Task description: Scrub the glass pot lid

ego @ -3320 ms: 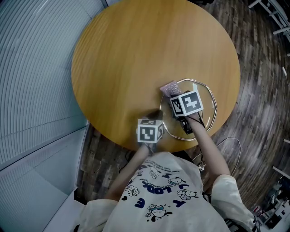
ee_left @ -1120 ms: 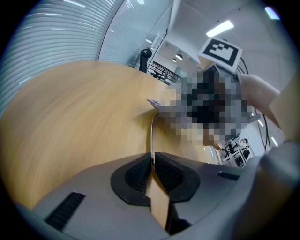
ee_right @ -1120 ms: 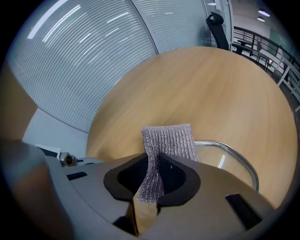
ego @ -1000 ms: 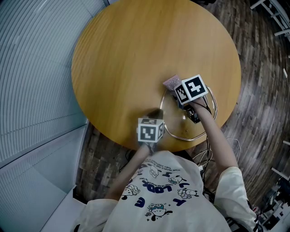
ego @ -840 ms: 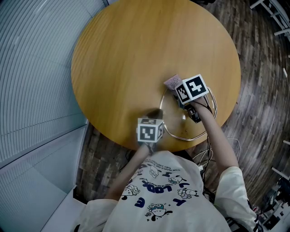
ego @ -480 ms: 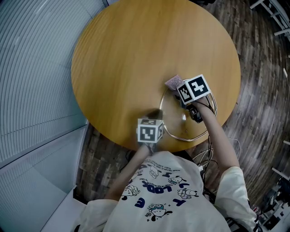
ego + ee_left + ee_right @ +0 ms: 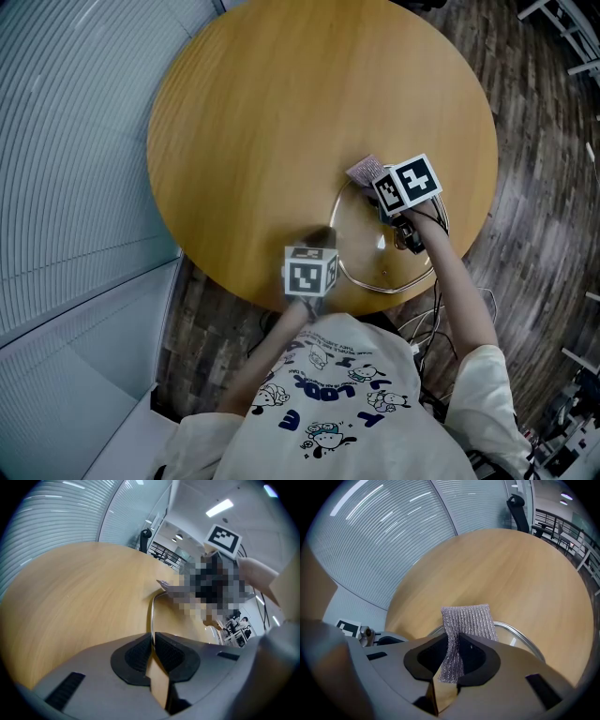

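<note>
Lid and cloth both gripped at the table's near edge

My left gripper [image 7: 153,644] has its fingers clamped on the steel rim of the glass pot lid [image 7: 380,258], which lies flat on the round wooden table [image 7: 281,103]. My right gripper [image 7: 457,641] clenches a grey scrubbing cloth [image 7: 468,618] at the lid's far rim. An office chair [image 7: 518,503] stands beyond the table.

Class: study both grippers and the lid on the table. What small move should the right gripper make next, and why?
Probably draw the right gripper toward the middle of the glass pot lid. It is shut on the scrub cloth at the lid's far rim, while the left gripper pinches the near rim, steadying it; most of the glass lies nearer than the cloth.
</note>
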Action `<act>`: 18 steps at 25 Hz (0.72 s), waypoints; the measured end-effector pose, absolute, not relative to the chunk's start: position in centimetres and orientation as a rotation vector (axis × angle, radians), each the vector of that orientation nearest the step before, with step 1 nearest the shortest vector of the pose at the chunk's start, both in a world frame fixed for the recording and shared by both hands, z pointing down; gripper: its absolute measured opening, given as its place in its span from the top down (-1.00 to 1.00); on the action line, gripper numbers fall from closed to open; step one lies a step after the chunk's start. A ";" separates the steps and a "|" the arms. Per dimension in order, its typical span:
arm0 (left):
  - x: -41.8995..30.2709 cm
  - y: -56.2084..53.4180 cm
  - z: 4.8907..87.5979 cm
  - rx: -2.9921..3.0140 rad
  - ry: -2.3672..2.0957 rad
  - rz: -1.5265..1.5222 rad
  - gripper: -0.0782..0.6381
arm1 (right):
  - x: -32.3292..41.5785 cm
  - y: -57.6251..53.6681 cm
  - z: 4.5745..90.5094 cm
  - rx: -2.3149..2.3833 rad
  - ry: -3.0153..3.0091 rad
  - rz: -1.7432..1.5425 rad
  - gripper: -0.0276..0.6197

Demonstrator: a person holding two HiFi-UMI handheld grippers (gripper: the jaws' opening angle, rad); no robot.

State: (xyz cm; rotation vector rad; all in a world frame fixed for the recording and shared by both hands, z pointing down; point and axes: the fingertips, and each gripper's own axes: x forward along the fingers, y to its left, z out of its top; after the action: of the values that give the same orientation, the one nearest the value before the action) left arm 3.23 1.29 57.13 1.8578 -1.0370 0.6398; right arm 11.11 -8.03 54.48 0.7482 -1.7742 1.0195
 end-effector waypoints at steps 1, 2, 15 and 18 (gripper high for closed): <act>3.2 1.3 57.1 1.858 -1.037 0.639 0.70 | 11.2 -8.1 54.4 0.750 -1.774 1.020 0.68; 3.2 1.3 57.1 1.858 -1.038 0.638 0.70 | 11.3 -8.1 54.4 0.752 -1.774 1.020 0.68; 2.9 1.2 57.4 1.869 -1.041 0.633 0.70 | 12.2 -7.9 54.6 0.772 -1.781 1.009 0.68; 2.9 1.3 57.4 1.865 -1.038 0.640 0.70 | 12.5 -7.8 54.5 0.778 -1.782 1.008 0.68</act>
State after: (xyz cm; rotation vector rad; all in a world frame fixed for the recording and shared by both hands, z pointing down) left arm 2.86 1.28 57.39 1.8651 -1.0383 0.6405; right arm 12.54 -7.81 54.49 0.7779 -1.7824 1.0084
